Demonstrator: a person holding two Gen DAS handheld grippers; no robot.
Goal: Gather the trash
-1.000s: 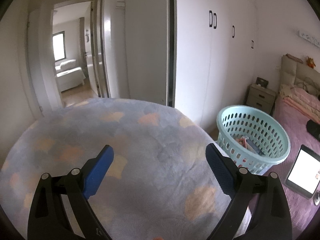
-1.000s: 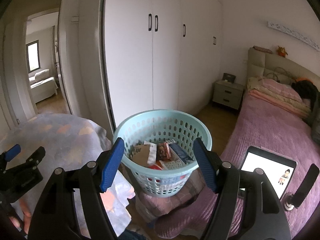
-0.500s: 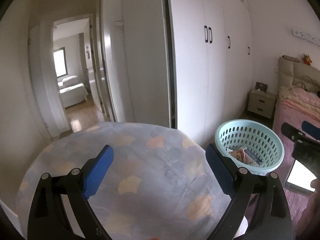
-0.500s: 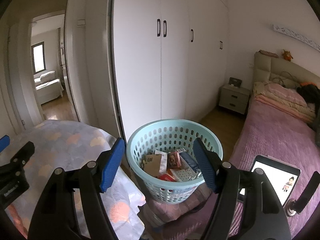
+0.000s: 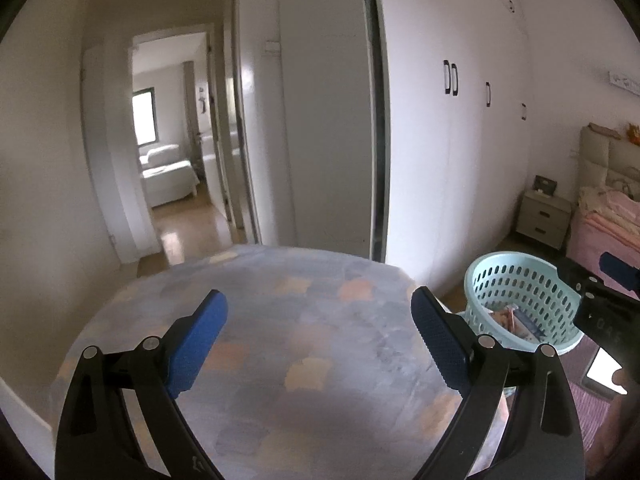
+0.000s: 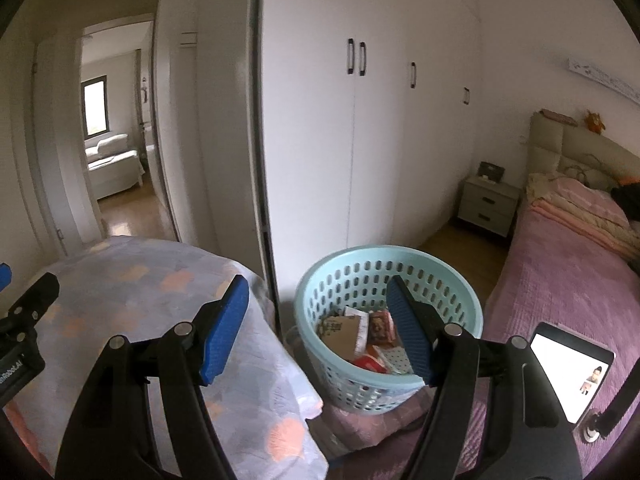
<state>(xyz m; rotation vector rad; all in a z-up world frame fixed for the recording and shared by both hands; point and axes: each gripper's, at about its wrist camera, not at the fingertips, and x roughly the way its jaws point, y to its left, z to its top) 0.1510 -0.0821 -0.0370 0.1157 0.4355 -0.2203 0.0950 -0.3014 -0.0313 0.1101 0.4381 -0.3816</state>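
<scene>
Both tools carry nothing. Left wrist view: the left gripper [image 5: 318,338] hangs spread wide over the bare patterned tablecloth [image 5: 320,308]. Right wrist view: the right gripper [image 6: 318,330] gapes too, near the mint laundry basket [image 6: 452,284], where the wrappers and cartons [image 6: 362,336] are gathered, likely for easy drops.

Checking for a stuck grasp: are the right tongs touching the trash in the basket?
Apart. The right wrist view shows the right tongs open and empty, raised above the basket; the trash lies low inside, well beyond the fingertips.

Partial white lettering "sRobot.AI" on the left claw [image 6: 18,364].
</scene>
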